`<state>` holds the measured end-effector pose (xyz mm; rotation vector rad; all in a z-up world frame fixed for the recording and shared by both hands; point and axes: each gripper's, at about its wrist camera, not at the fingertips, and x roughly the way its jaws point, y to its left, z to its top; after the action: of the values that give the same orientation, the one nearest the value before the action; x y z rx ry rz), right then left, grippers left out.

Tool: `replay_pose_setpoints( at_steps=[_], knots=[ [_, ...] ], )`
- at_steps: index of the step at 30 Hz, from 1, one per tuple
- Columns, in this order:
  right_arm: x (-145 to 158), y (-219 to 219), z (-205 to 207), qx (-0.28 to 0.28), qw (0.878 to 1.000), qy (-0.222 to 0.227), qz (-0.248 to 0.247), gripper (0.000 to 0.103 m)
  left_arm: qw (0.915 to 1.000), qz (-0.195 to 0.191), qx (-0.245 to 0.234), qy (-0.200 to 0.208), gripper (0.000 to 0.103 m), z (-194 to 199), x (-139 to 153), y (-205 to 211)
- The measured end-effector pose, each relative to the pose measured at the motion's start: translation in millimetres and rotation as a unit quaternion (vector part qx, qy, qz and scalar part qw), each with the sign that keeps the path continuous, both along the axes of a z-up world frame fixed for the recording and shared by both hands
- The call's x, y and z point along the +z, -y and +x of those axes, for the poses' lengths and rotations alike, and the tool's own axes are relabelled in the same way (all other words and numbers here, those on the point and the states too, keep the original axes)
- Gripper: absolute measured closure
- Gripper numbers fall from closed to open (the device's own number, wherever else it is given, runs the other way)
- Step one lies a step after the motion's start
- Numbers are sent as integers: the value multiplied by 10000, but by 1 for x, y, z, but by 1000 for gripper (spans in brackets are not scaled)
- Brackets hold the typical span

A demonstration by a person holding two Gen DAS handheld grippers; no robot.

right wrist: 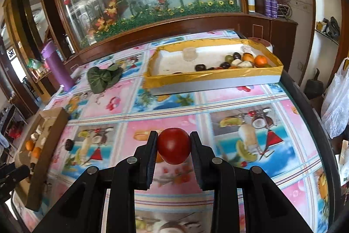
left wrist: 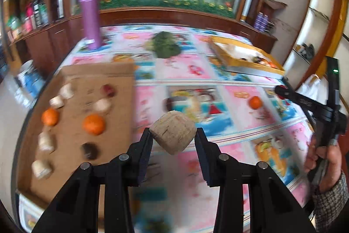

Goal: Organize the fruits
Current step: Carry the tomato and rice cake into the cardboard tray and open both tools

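Both claws grip: left claw (left wrist: 173, 134) a beige chunk (left wrist: 173, 133) (blurry), right claw (right wrist: 173, 144) a red fruit (right wrist: 173, 145).

Both cameras ride low behind their jaws and look forward across the desk (left wrist: 218, 71) toward the far mural wall. The left view sits over the near left, close to the cardboard (left wrist: 87, 123). The right view sits further right, facing the yellow tray (right wrist: 209, 80). Both views share the desk, tray (left wrist: 246, 62), purple bottle (left wrist: 90, 16) (right wrist: 56, 64), greens (left wrist: 166, 45) (right wrist: 102, 78) and cardboard (right wrist: 41, 156).
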<state>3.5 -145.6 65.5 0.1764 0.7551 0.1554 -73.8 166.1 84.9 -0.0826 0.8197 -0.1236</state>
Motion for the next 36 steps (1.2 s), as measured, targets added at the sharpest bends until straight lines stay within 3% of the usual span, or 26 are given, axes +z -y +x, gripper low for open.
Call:
replay_pose_setpoints(
  at_steps=[9, 19, 27, 36],
  knots=[
    [18, -128, -41, 1335, 9910, 82, 23, 71, 9902, -89, 1348, -353, 64, -40, -32, -112],
    [-7, -267, -78, 2829, 9590, -165, -8, 70, 9869, 130, 1567, -372, 64, -45, -46, -133],
    [-26, -309, -91, 3199, 9465, -238, -347, 70, 9857, 197, 1653, -270, 64, -46, -47, -138],
    [-39, -320, -95, 3277, 9424, -274, -610, 70, 9845, 121, 1734, -225, 64, -51, -47, -142]
  ],
)
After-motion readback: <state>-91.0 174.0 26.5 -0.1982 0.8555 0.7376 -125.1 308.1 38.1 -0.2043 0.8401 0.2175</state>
